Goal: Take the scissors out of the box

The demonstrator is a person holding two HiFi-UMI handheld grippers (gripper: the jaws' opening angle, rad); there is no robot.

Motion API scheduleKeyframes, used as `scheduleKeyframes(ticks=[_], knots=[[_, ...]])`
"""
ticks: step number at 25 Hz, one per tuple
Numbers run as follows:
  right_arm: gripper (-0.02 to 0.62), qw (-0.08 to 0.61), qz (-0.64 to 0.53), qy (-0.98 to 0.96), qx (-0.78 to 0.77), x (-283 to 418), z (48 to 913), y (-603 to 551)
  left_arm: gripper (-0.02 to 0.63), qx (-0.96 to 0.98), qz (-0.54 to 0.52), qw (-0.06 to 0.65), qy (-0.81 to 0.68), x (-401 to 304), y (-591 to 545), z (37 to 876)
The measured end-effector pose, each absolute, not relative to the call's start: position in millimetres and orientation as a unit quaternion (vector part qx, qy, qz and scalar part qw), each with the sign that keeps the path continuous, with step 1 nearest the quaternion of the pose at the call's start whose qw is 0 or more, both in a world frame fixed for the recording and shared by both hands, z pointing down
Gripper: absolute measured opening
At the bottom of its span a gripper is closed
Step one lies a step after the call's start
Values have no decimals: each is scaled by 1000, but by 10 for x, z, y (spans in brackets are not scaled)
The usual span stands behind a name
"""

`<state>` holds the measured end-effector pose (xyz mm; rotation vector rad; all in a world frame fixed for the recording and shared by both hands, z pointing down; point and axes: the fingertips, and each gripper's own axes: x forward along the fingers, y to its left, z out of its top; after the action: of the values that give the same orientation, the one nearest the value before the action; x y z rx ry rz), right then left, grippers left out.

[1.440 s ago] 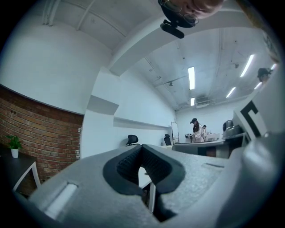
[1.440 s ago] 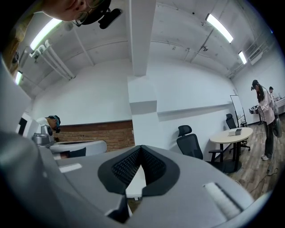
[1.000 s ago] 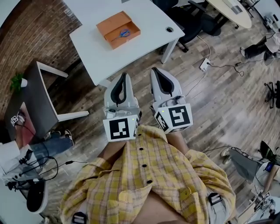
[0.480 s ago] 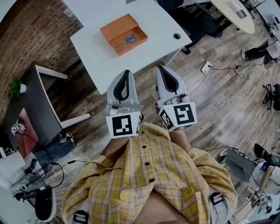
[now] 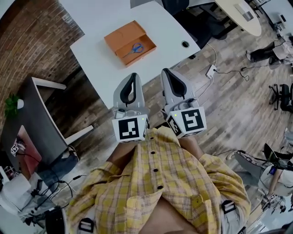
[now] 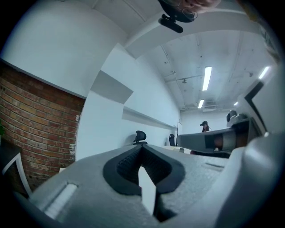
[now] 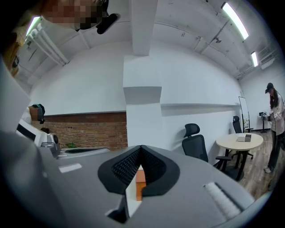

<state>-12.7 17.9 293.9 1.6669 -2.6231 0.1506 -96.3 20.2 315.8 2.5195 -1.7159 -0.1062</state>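
Observation:
An open orange box (image 5: pixel 128 39) lies on the white table (image 5: pixel 100 55), well ahead of both grippers. Blue-handled scissors (image 5: pixel 136 47) lie inside its near-right half. My left gripper (image 5: pixel 132 76) and right gripper (image 5: pixel 165 71) are held side by side close to the yellow plaid shirt, tips at the table's near edge, both shut and empty. In the left gripper view the jaws (image 6: pixel 141 147) meet with only white wall beyond. In the right gripper view the shut jaws (image 7: pixel 141 148) show a sliver of the orange box (image 7: pixel 140 182) through their gap.
A cable hole (image 5: pixel 185 44) sits near the table's right corner. A dark side table (image 5: pixel 34 116) stands at the left, a round table (image 5: pixel 238 13) at the top right. A power strip (image 5: pixel 211 70) with cables lies on the wood floor. A black office chair (image 7: pixel 194 142) stands by the wall.
The table and box have drawn slightly nearer to the grippers as the person steps forward. Both grippers keep the same shut pose side by side.

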Motion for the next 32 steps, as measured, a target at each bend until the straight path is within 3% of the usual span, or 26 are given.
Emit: scheduleKeyframes(ticks=[7,25,32], knots=[[5,25,31,-842,538,-186,2891,90,0,830,-52,45,-554,-928,107,3121],[5,2,64,-852,519,68,3123,-633,0,835,35,-20,-549,-598,-493,3254],[5,10,78,-865,496,227,3221,-1015,0,825,80,9,-559,-445,-869,3458]])
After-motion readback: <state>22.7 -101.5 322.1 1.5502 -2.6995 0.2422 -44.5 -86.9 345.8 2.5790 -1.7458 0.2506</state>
